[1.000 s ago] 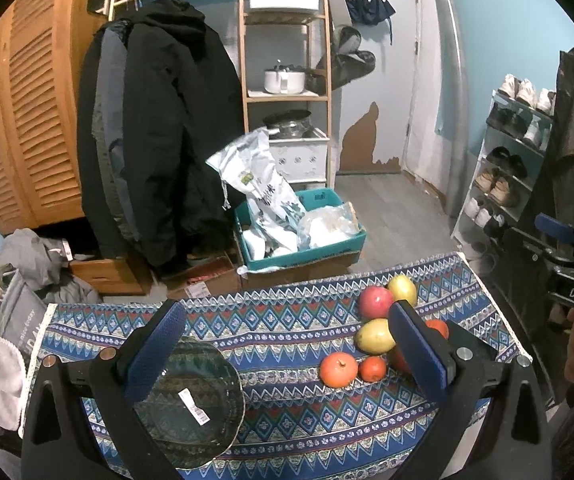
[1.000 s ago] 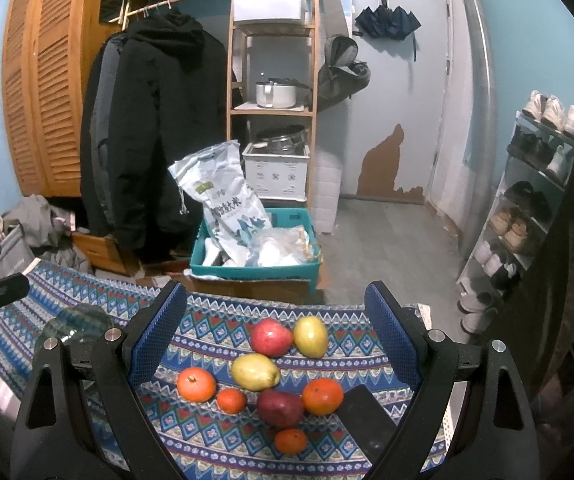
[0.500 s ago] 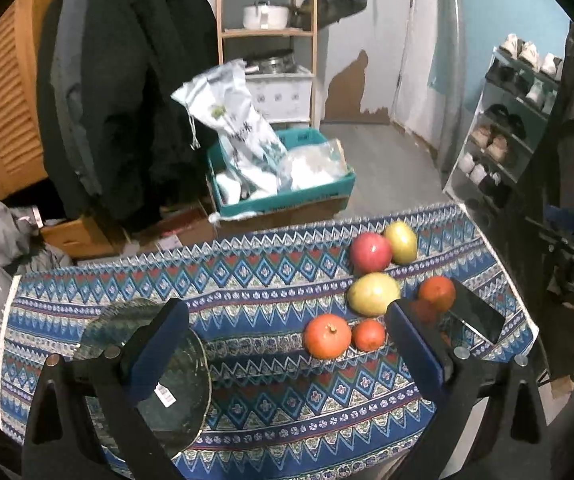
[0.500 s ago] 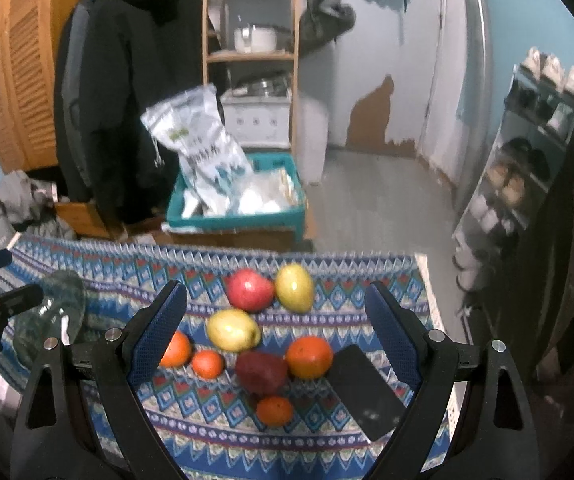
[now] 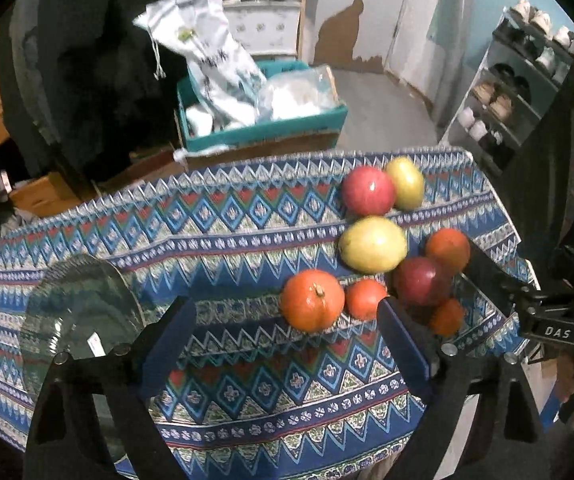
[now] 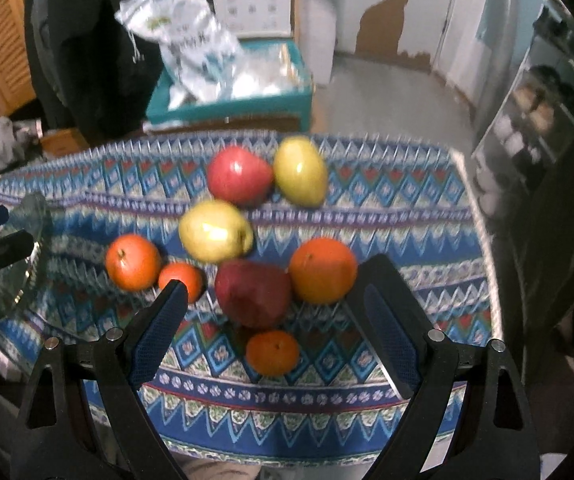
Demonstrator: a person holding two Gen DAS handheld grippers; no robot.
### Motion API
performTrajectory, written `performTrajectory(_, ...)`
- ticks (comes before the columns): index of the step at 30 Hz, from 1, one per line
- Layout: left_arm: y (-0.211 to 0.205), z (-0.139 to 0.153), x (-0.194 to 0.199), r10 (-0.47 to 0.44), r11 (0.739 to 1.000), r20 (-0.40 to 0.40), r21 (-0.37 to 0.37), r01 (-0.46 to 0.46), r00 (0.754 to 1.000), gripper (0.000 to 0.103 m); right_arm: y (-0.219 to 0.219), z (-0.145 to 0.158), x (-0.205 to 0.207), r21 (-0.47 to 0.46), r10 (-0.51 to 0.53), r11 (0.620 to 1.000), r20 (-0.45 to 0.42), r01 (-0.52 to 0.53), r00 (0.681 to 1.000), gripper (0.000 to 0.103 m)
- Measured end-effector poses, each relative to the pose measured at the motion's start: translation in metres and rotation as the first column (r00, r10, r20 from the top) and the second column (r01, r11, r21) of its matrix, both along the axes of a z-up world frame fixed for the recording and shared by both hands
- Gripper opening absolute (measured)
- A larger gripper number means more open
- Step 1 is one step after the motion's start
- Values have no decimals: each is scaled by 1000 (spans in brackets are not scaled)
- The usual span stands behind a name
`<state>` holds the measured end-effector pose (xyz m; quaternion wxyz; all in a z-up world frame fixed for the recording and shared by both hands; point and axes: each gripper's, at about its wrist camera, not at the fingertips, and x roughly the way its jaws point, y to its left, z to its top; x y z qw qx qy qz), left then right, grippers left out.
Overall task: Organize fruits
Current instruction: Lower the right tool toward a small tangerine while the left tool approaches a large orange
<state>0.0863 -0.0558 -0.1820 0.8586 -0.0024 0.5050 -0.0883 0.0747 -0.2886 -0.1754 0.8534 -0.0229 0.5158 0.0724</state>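
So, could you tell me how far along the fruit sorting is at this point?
Nothing looks done: the glass plate holds no fruit. All eight pieces sit clustered on the tablecloth. In hand: nothing; the left gripper, jaws just closing with nothing between them, and the open right gripper point down at the cluster, the dark red apple framed by the right. Every fruit is left to move.

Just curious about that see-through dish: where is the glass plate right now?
In the left view the glass plate lies empty at the tablecloth's left end, apart from the fruit clustered on the right.
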Motion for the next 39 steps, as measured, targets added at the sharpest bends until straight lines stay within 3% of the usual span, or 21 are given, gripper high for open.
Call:
performTrajectory(9,-5,-39,12,-2,1000,-76,14,3,997,93,0,-57,3,-19,1,1000,-148,-4,989,89)
performTrajectory(19,-11,-74,19,-1,1000,-157,9,3,988,93,1,-97,1,-15,17,1000,-248,-22,968,88)
performTrajectory(21,-12,-78,22,2,1000,-166,2,-2,986,93,1,-104,1,-16,22,1000,-263,-27,965,85)
performTrajectory(28,-20,-90,30,-6,1000,-179,-7,5,984,93,1,-123,0,-7,50,999,-273,-54,961,48)
performTrajectory(39,-33,-111,46,-7,1000,-179,7,8,984,93,-3,-113,-2,-28,41,998,-240,-49,970,47)
